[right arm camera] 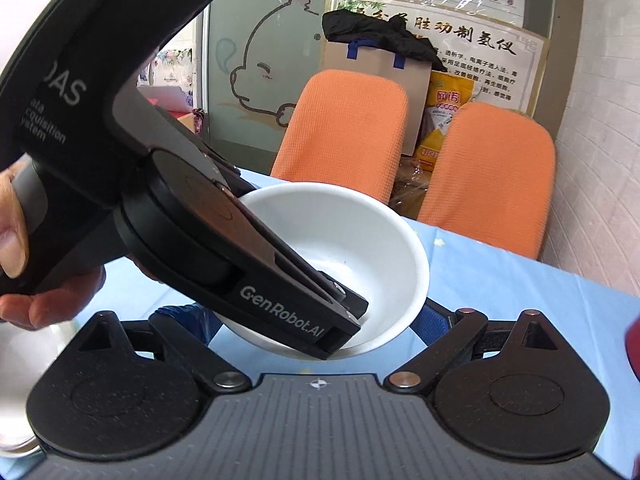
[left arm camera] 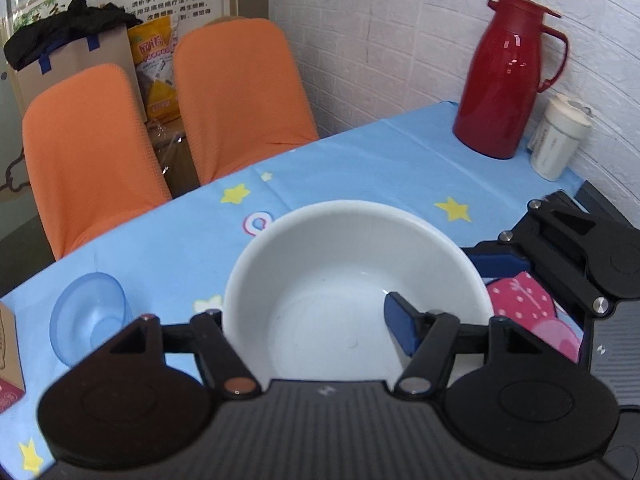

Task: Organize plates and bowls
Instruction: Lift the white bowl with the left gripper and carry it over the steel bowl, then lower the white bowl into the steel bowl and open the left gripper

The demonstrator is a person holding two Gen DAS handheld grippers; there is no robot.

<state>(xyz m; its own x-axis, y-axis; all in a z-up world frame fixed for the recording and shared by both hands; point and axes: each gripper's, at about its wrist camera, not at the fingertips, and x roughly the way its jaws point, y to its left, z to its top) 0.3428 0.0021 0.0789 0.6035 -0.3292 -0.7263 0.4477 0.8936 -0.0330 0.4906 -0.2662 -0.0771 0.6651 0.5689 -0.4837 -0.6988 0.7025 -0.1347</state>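
A white bowl (left arm camera: 340,280) is lifted above the blue star-print tablecloth (left arm camera: 360,160). My left gripper (left arm camera: 304,324) is shut on the bowl's near rim: its right blue pad (left arm camera: 400,330) is inside the bowl and the left finger is outside, hidden. In the right wrist view the same bowl (right arm camera: 360,240) sits between my right gripper's (right arm camera: 320,320) blue pads (right arm camera: 434,320), which stand apart on either side of it, and the left gripper's body (right arm camera: 240,248) reaches into it. The right gripper also shows in the left wrist view (left arm camera: 560,252), open beside the bowl.
A small blue glass bowl (left arm camera: 90,316) lies at the left. A pink dotted plate (left arm camera: 528,312) is under the right gripper. A red thermos jug (left arm camera: 504,76) and a white cup (left arm camera: 558,140) stand by the wall. Two orange chairs (left arm camera: 240,92) face the table's far edge.
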